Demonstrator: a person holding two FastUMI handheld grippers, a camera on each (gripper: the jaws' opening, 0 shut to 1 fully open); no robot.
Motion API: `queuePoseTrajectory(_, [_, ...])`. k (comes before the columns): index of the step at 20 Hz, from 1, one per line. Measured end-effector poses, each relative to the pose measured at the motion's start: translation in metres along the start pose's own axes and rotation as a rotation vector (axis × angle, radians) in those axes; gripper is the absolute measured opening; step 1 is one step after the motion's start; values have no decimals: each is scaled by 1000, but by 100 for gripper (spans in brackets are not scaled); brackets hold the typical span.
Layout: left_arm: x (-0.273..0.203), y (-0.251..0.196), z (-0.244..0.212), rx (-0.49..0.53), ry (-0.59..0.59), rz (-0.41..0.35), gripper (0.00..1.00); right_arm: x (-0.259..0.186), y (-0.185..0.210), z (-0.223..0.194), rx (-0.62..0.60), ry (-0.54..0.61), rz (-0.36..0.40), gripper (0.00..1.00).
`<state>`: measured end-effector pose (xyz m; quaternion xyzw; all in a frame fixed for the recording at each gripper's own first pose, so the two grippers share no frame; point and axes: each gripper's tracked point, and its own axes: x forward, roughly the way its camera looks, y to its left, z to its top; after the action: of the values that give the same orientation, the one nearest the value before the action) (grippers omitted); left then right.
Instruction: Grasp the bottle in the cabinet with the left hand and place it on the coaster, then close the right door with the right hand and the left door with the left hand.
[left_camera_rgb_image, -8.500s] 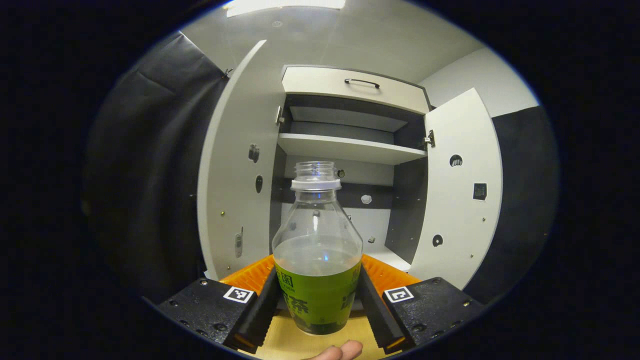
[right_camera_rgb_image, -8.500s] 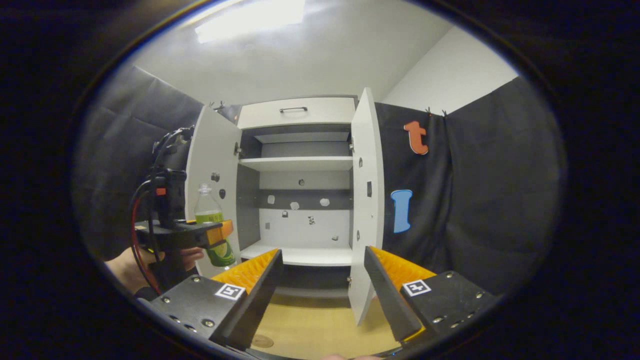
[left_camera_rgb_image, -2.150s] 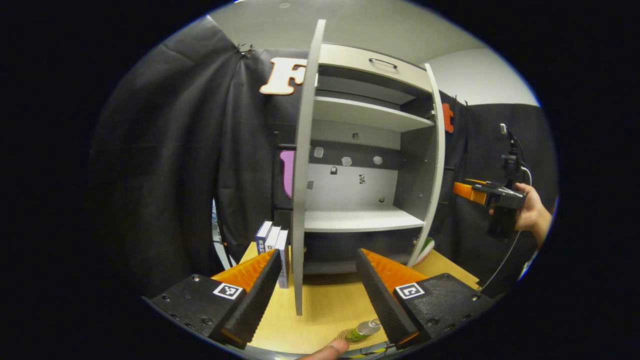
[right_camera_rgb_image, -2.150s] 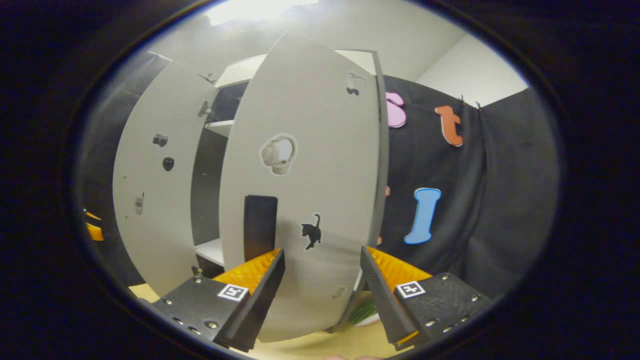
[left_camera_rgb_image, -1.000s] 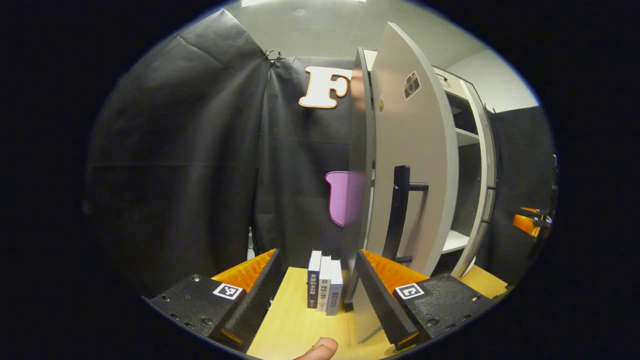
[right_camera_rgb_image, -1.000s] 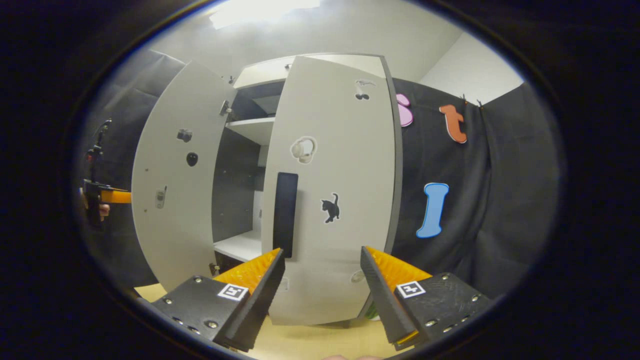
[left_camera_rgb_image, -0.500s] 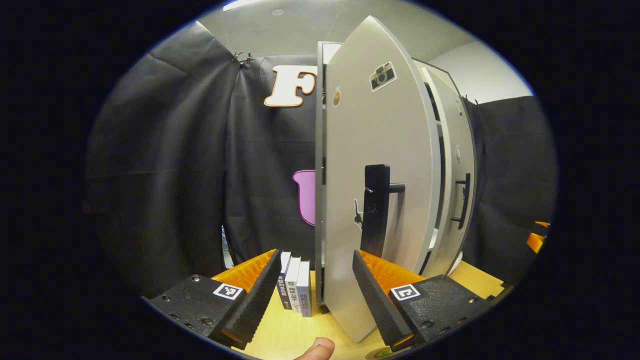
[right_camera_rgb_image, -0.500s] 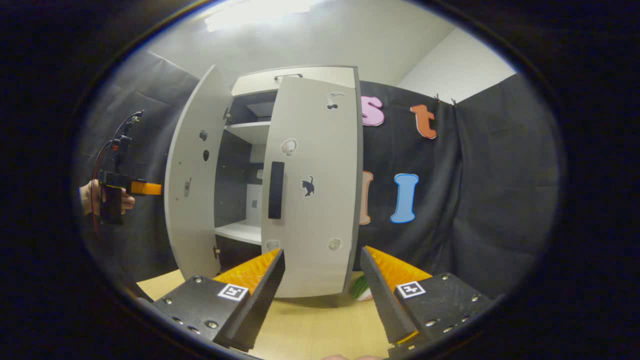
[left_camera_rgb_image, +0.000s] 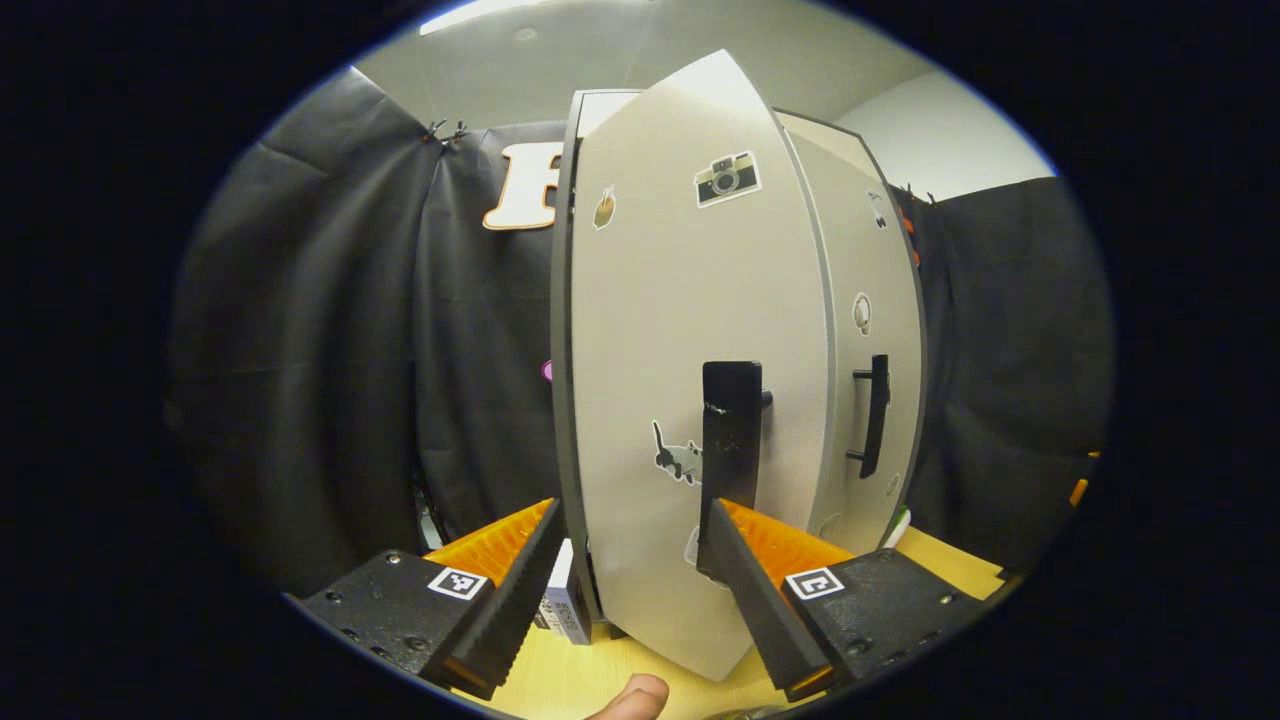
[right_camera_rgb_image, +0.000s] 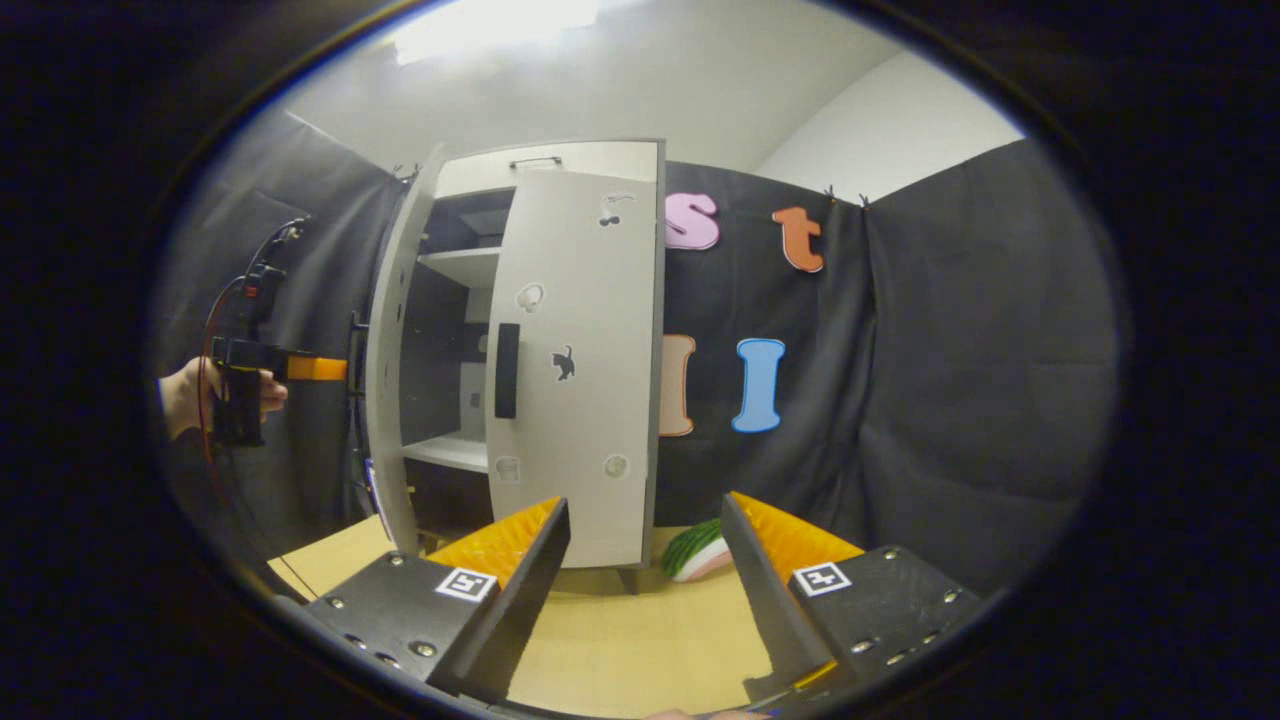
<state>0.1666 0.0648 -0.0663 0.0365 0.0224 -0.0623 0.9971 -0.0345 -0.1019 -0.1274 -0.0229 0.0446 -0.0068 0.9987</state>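
Now the left tongs (left_camera_rgb_image: 630, 560) stand apart, empty, right before the left door (left_camera_rgb_image: 690, 400), whose stiff panel should swing lightly; push near its handle (left_camera_rgb_image: 730, 440). Right tongs (right_camera_rgb_image: 645, 560), also apart, hang back from the nearly closed right door (right_camera_rgb_image: 575, 370).

No words or numbers can be read: the left door (left_camera_rgb_image: 690, 330) carries picture stickers, and the print on the box (left_camera_rgb_image: 566, 610) is too small.

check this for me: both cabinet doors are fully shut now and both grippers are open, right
Not quite: the left door is still ajar, with the shelves visible between it and the right door in the right gripper view. The left gripper and right gripper are open.
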Motion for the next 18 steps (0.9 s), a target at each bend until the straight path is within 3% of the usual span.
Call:
queuePoseTrajectory(9, [-2, -21, -1, -11, 2, 14, 94, -5, -9, 0, -17, 21, -1, 93])
queuePoseTrajectory(18, [-85, -30, 12, -12, -4, 50, 94, -41, 0, 18, -14, 3, 47, 93])
